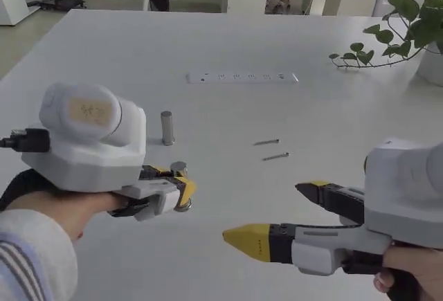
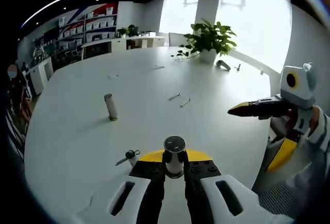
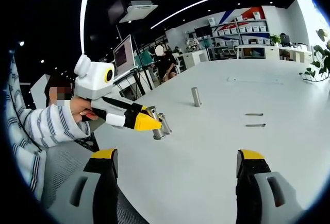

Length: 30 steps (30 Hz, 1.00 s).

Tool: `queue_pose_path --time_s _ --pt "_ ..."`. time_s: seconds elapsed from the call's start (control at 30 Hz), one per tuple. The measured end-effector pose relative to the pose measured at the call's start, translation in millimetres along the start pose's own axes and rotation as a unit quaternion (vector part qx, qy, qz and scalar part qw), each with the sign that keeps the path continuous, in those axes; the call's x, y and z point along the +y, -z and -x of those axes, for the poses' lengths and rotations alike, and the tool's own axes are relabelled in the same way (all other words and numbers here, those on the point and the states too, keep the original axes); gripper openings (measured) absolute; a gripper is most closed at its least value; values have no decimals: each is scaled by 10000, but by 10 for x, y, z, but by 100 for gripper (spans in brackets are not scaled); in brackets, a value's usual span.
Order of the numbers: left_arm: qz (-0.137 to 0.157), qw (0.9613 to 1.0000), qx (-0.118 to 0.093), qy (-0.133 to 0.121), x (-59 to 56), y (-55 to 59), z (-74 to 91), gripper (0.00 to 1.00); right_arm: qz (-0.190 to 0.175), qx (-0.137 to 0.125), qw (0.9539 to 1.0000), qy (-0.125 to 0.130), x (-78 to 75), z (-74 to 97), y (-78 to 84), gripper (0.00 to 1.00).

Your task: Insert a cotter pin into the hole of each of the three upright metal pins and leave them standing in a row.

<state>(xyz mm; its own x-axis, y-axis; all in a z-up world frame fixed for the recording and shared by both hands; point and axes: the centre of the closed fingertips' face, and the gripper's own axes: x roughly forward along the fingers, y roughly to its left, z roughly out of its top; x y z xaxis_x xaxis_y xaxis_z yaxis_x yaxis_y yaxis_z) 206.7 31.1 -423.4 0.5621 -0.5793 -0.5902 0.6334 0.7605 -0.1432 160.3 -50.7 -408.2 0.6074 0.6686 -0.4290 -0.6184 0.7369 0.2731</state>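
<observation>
In the head view, the left gripper (image 1: 176, 194) at 8 o'clock is clamped on an upright metal pin (image 1: 183, 204). A second pin (image 1: 178, 169) stands just beside it. A third pin (image 1: 167, 127) stands apart at its 12 o'clock. Two cotter pins (image 1: 266, 142) lie flat on the surface (image 1: 228, 45) at its 2 o'clock. The right gripper (image 1: 270, 211) at 5 o'clock is spread wide and empty.

In the left gripper view, the jaws pinch the pin's shaft below its top.

In the right gripper view, the jaws stand wide apart with nothing between them.

The cotter pins look light, thin and slippery. They are likely best nipped at the head end, with the legs left free. The steel pins look stiff but easy to tip over.
</observation>
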Motion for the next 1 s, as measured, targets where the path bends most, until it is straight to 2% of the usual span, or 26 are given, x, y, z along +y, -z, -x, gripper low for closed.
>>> queue_pose_path --time_s 0.37,0.57,0.77,1.0 --pt "4 9997 240 -43 -63 230 -96 9 28 66 10000 -33 16 -10 21 94" --pt "112 9996 262 -87 -50 279 -153 9 40 105 9999 -40 7 -12 38 93" --pt "15 9993 343 -117 -63 334 -203 9 44 113 9999 -40 3 -14 43 93" --pt "-103 9994 307 -77 -94 338 -242 9 50 138 9999 -53 4 -21 53 93"
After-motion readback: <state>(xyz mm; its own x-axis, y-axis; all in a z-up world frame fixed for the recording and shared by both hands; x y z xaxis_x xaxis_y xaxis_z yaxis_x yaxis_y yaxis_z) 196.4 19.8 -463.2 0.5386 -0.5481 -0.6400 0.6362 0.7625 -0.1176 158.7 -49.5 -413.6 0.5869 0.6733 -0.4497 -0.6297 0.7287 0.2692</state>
